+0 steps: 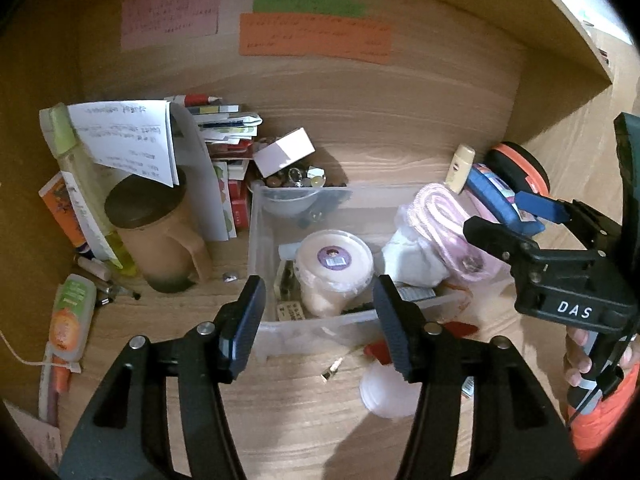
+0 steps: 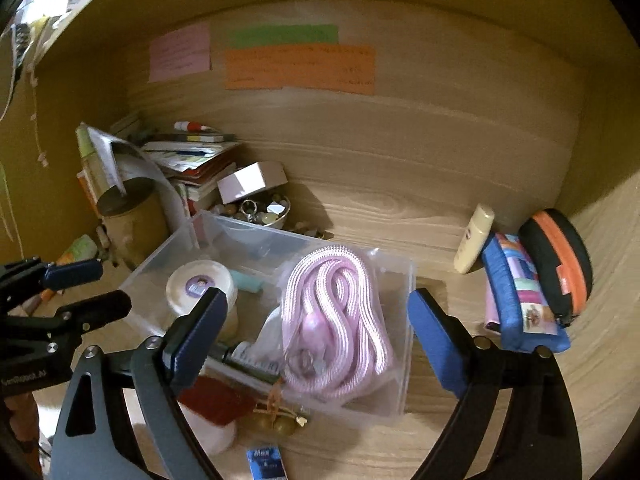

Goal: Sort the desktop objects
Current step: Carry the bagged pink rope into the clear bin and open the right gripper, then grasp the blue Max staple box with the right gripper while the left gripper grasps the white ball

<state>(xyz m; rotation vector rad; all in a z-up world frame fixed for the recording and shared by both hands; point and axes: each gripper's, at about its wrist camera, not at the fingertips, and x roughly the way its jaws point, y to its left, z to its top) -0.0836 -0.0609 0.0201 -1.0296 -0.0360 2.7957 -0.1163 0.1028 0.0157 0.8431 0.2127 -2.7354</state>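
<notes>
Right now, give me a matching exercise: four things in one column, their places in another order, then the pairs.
1. pink rope
2. mug
3. orange note
4. blue pouch

A. on the back wall
B. in the clear bin
C. right of the bin, on the desk
D. left of the bin, under papers

Pairs: 1-B, 2-D, 3-A, 4-C

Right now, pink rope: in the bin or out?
In. The coiled pink rope lies inside the clear plastic bin, at its right end, within the walls beside the white round tub.
</notes>
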